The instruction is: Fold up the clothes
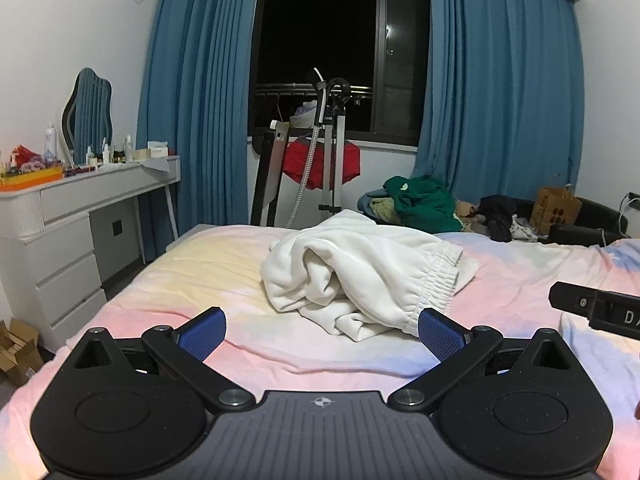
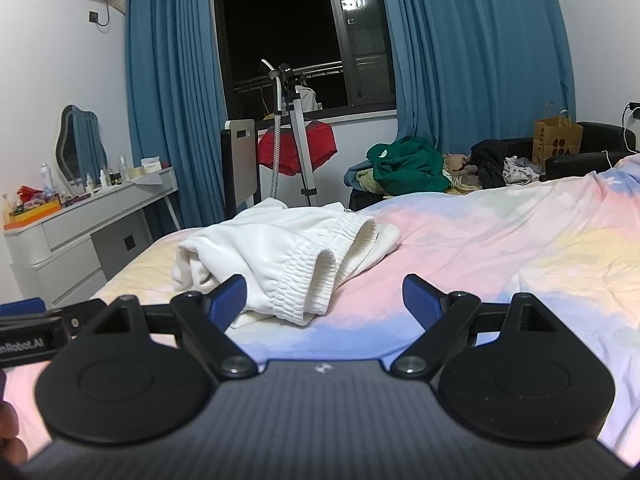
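Observation:
A crumpled white garment with a ribbed elastic band [image 1: 360, 272] lies in a heap on the pastel bed cover [image 1: 180, 280]. It also shows in the right wrist view [image 2: 280, 252]. My left gripper [image 1: 322, 332] is open and empty, just short of the heap's near edge. My right gripper [image 2: 324, 300] is open and empty, with its left finger [image 2: 228, 296] beside the elastic band. The right gripper's body shows at the right edge of the left wrist view [image 1: 596, 308].
A white dresser [image 1: 80, 224] with bottles and a mirror stands left of the bed. A garment steamer stand [image 1: 332, 152] with a red cloth is by the window. A pile of clothes [image 2: 412, 168] and a paper bag [image 2: 558, 140] lie beyond the bed's far side.

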`<act>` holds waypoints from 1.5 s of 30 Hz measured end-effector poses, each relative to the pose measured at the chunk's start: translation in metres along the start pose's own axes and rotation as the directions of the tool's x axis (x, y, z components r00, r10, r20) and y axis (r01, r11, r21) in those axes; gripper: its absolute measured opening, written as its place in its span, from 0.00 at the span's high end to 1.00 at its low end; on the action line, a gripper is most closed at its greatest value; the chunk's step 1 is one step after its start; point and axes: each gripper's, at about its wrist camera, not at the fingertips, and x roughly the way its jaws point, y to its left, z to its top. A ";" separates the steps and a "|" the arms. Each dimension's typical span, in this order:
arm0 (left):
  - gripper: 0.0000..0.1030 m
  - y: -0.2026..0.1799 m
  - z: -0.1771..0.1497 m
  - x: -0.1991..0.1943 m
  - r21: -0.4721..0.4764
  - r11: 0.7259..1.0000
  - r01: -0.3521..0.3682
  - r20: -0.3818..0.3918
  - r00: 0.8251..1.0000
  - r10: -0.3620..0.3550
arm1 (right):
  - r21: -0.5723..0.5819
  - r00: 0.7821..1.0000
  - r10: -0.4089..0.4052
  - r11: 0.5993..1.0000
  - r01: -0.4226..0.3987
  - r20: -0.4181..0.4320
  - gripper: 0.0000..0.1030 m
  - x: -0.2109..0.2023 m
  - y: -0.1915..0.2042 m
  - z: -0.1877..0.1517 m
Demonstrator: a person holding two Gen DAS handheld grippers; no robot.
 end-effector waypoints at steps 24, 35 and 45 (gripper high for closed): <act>0.00 0.003 -0.004 0.001 0.011 1.000 0.002 0.017 1.000 -0.002 | 0.024 0.999 -0.011 1.000 0.010 0.030 0.16 -0.005 -0.002 0.004; 0.00 0.004 -0.011 0.008 -0.017 1.000 0.024 0.013 1.000 -0.024 | 0.030 0.999 -0.015 0.999 0.014 0.040 0.16 -0.010 -0.003 0.008; 0.00 -0.022 -0.013 0.042 0.112 0.991 0.070 0.011 0.997 -0.072 | 0.056 0.998 -0.051 0.997 0.048 0.048 0.16 -0.016 -0.017 0.017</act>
